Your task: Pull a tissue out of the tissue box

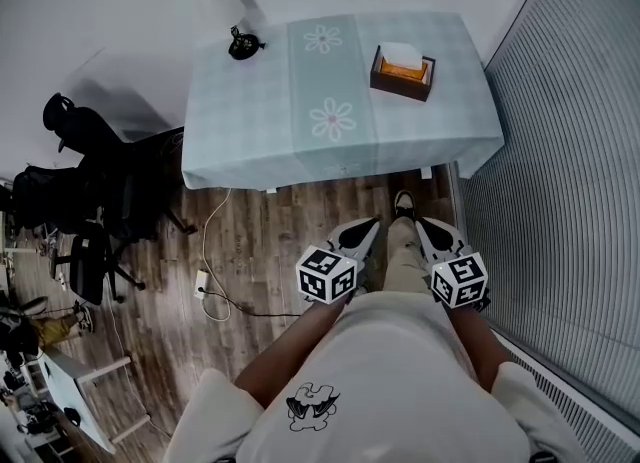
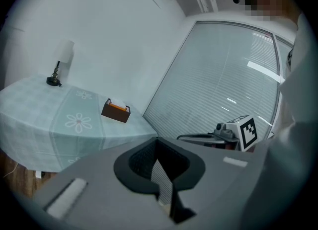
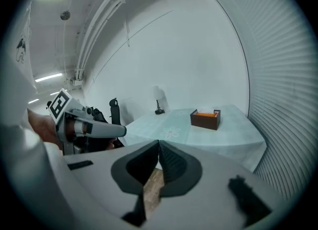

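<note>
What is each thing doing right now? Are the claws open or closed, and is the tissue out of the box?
left gripper: shut, empty, away from the table.
right gripper: shut, empty, away from the table.
tissue box: upright on the table, top open.
tissue: sticking up from the box, not pulled out.
lamp: standing upright on the table.

The clothed table (image 1: 250, 121) bears a tissue box (image 1: 403, 71) and a small dark object (image 1: 243, 45), perhaps a lamp.
</note>
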The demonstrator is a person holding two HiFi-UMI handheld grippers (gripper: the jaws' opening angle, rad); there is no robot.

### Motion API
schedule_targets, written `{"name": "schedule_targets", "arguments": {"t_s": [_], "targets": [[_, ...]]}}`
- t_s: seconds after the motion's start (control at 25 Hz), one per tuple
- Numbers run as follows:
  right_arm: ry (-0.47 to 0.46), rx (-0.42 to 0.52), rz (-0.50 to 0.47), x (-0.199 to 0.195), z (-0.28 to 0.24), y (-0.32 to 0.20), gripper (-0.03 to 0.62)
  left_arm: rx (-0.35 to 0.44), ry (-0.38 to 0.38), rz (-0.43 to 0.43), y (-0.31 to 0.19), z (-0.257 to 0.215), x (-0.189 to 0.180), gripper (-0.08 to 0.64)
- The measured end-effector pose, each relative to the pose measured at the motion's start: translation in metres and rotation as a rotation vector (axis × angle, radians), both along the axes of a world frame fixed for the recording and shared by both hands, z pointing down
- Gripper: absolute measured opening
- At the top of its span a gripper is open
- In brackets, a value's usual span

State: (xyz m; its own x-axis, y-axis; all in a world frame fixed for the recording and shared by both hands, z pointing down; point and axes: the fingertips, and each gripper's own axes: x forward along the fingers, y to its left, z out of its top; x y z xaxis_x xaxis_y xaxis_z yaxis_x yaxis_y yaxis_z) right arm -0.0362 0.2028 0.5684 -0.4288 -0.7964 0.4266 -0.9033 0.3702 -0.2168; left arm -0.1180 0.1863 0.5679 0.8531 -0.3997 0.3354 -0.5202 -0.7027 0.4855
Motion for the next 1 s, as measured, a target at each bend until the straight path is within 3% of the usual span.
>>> {"name": "schedule_targets", "arguments": {"t_s": [0.32, 0.52, 0.72, 1.0], "targets": [[-0.021, 0.001, -0.069, 0.081, 0.0, -0.163, 0.014, 0.043, -0.036, -0.044, -0.164, -0.013, 0.093, 0.005], [-0.018, 0.003, -0.136, 0.118, -0.011, -0.235, 0.014, 0.044, -0.021, -0.073, -0.242, -0.03, 0.146, 0.005], [-0.033, -0.014, -0.142, 0.137, -0.016, -0.275, 0.014, 0.037, -0.024, -0.093, -0.286, -0.036, 0.163, 0.005], [-0.064, -0.028, -0.102, 0.134, -0.018, -0.307, 0.014, 0.022, -0.057, -0.037, -0.311, -0.026, 0.171, 0.005]]}}
